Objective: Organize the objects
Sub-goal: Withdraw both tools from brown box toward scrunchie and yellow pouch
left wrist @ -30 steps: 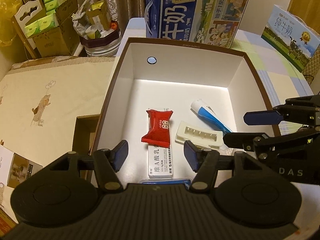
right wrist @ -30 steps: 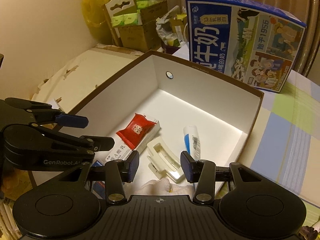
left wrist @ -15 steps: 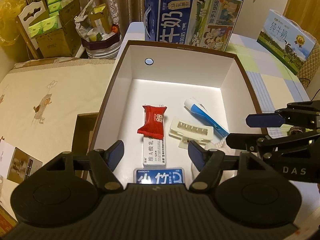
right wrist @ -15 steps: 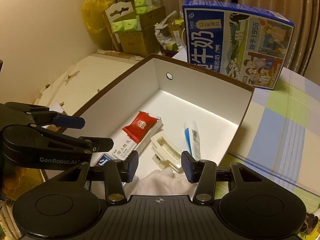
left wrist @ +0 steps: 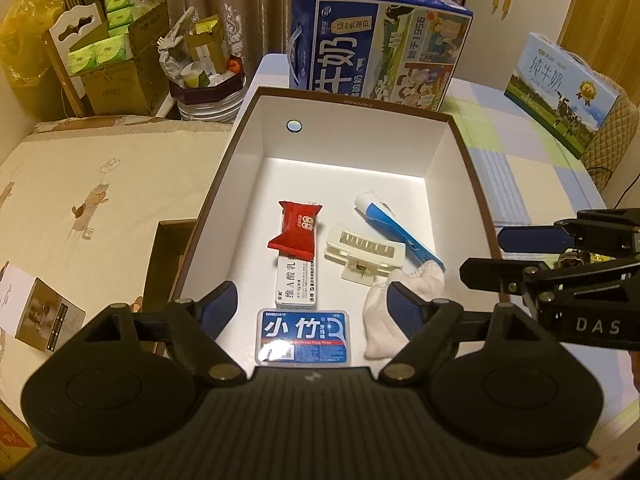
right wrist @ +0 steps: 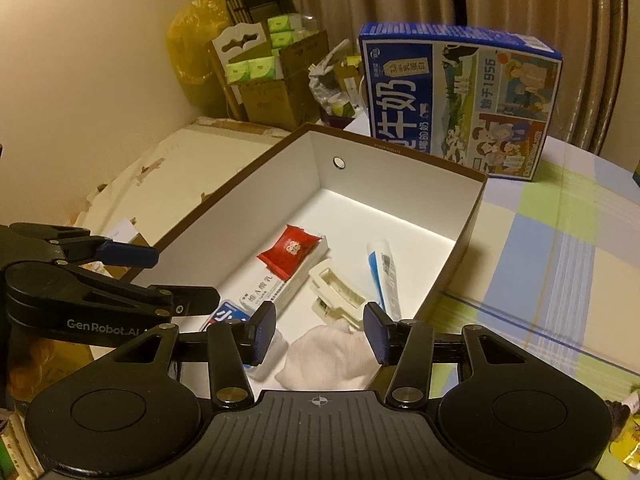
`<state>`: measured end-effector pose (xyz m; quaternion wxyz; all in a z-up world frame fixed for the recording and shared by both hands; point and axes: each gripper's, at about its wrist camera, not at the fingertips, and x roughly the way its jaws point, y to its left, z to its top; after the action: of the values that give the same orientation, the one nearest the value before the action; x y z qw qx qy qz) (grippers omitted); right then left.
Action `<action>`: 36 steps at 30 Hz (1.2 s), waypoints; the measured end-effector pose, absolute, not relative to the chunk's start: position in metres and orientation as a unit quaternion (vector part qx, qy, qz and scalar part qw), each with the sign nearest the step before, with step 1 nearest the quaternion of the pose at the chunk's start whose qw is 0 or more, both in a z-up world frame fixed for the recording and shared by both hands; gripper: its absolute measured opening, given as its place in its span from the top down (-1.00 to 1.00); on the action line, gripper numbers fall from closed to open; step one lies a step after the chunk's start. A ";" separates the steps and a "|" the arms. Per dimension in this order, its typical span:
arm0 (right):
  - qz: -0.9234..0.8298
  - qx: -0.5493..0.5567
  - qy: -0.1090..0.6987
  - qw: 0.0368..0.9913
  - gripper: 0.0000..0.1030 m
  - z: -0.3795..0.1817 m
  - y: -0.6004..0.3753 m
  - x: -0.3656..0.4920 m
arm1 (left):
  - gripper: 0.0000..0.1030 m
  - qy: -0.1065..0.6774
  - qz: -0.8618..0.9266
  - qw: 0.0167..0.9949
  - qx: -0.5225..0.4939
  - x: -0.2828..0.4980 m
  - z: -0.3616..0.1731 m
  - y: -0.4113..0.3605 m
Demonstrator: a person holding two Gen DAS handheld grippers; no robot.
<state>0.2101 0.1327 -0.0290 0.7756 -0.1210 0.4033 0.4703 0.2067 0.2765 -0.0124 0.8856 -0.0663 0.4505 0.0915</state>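
My left gripper (left wrist: 310,304) hangs above the near end of the open box (left wrist: 248,136), jaws spread wide and empty. Below and between the jaws lies the blue floss case (left wrist: 301,338), flat on the box floor at the near wall; the large white characters on it read "小竹". Just beyond it lies the white ointment carton (left wrist: 297,282), printed "维A酸乳", with the red snack packet (left wrist: 296,230) resting on its far end. To the right of these sits the cream hair clip (left wrist: 364,254), then the blue and white tube (left wrist: 394,230) slanting toward the right wall. The white sock (left wrist: 384,320) lies crumpled in the near right corner, touching the tube's end.

My right gripper (right wrist: 320,334) hangs over that same near right corner, jaws wide and empty, the sock (right wrist: 328,360) directly below between them. Its side reads "DAS"; the left gripper's side reads "GenRobot.AI".

The far half of the box floor is bare. The box sits at the left edge of the worktop (right wrist: 560,248), which carries a checked cloth. Just behind the far wall stands a blue milk carton (left wrist: 376,48) marked "1956". A pale milk carton (left wrist: 560,92) stands at the worktop's far right edge.
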 end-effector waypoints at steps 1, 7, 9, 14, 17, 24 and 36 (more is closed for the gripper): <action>0.470 -0.120 0.402 0.776 0.10 -0.028 0.131 0.209 | -0.57 0.449 0.092 0.886 -0.066 0.204 -0.011 0.275; 0.472 -0.112 0.400 0.778 0.05 -0.022 0.119 0.201 | -0.62 0.446 0.097 0.887 -0.072 0.190 -0.007 0.267; 0.471 -0.109 0.400 0.778 0.00 -0.020 0.115 0.199 | -0.62 0.446 0.101 0.886 -0.074 0.185 -0.005 0.265; 0.475 -0.105 0.400 0.777 -0.10 -0.016 0.103 0.194 | -0.64 0.445 0.108 0.885 -0.079 0.175 -0.003 0.258; 0.479 -0.101 0.398 0.775 -0.14 -0.013 0.095 0.190 | -0.65 0.444 0.114 0.885 -0.082 0.169 0.000 0.254; 0.492 -0.091 0.400 0.768 -0.19 -0.007 0.074 0.182 | -0.67 0.437 0.119 0.887 -0.086 0.155 0.005 0.236; 0.510 -0.087 0.413 0.750 -0.20 -0.006 0.031 0.175 | -0.67 0.455 0.125 0.877 -0.092 0.138 0.001 0.195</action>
<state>0.1753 0.0314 -0.0061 0.7500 -0.0868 0.4127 0.5096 0.1379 0.1946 0.0011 0.8768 -0.0919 0.4551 0.1252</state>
